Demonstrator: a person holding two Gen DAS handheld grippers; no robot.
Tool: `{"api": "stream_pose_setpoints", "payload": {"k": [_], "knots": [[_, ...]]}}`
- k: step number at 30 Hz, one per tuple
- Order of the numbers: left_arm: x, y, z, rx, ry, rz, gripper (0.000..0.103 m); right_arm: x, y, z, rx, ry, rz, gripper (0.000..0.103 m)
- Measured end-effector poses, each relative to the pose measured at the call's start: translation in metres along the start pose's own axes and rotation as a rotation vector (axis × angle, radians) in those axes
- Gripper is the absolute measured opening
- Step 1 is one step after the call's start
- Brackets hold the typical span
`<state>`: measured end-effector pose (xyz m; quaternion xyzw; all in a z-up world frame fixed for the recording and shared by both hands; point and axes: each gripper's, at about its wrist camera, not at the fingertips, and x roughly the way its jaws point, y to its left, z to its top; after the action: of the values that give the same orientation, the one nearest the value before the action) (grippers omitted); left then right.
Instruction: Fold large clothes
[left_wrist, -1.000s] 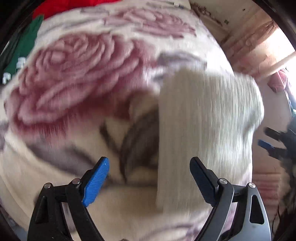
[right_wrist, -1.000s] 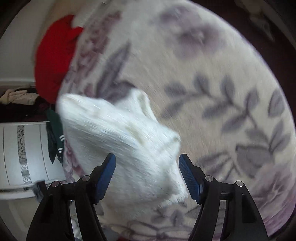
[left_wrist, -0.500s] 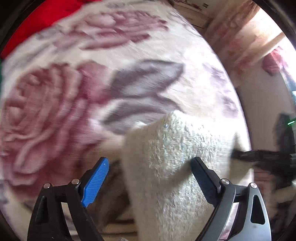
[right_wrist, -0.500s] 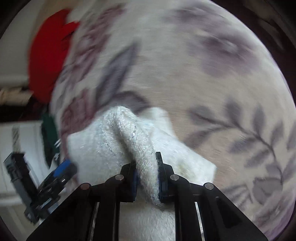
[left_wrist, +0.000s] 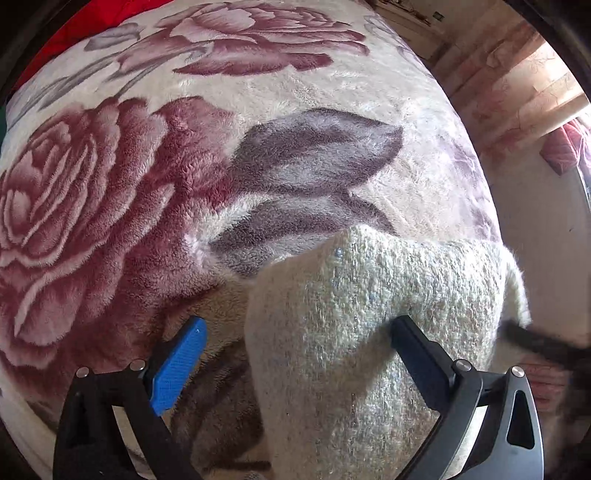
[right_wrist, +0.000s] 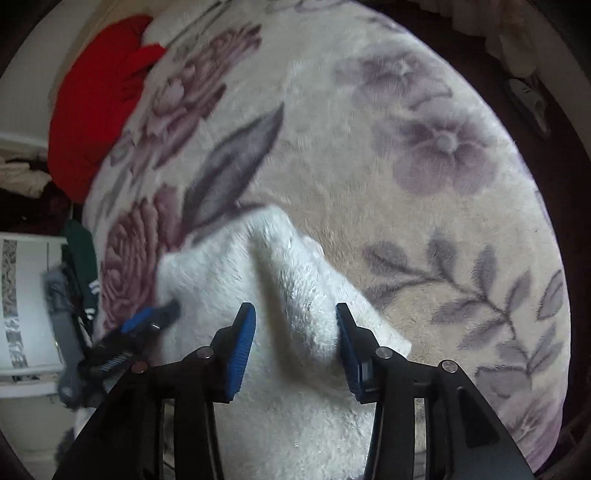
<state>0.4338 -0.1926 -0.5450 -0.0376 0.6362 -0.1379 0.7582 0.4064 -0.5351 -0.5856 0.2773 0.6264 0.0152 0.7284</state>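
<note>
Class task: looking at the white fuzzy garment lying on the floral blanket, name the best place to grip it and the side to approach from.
Grip the raised ridge of the white garment from above, one finger on each side. It stands proud of the floral blanket, and the right gripper already straddles it, open.

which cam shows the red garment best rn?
Right wrist: the red garment lies as a large heap at the far left edge of the floral blanket. Left wrist catches only a thin red sliver at its top-left rim.
</note>
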Motion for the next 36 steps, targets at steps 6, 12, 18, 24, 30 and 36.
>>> {"api": "stream_pose_setpoints", "payload": {"k": [6, 12, 18, 24, 30, 36], "knots": [[0.001, 0.002, -0.001, -0.015, 0.009, -0.032, 0.103, 0.069, -0.021, 0.014, 0.052, 0.136, 0.046, 0.057], [-0.002, 0.018, -0.011, -0.059, 0.028, -0.121, 0.103, 0.04, -0.065, -0.01, 0.168, 0.133, 0.145, 0.099], [-0.025, 0.037, -0.038, -0.131, -0.021, -0.249, 0.103, 0.047, -0.13, -0.1, 0.463, 0.13, 0.353, 0.099], [-0.037, 0.068, -0.042, -0.203, -0.025, -0.342, 0.103, 0.065, -0.129, -0.207, 0.668, 0.09, 0.599, 0.1], [-0.003, 0.052, 0.013, -0.047, 0.073, -0.339, 0.102, 0.106, -0.095, -0.236, 0.71, -0.028, 0.745, 0.103], [-0.003, 0.048, 0.043, -0.019, 0.066, -0.366, 0.102, 0.138, -0.062, -0.231, 0.776, -0.127, 0.918, 0.103]]}}
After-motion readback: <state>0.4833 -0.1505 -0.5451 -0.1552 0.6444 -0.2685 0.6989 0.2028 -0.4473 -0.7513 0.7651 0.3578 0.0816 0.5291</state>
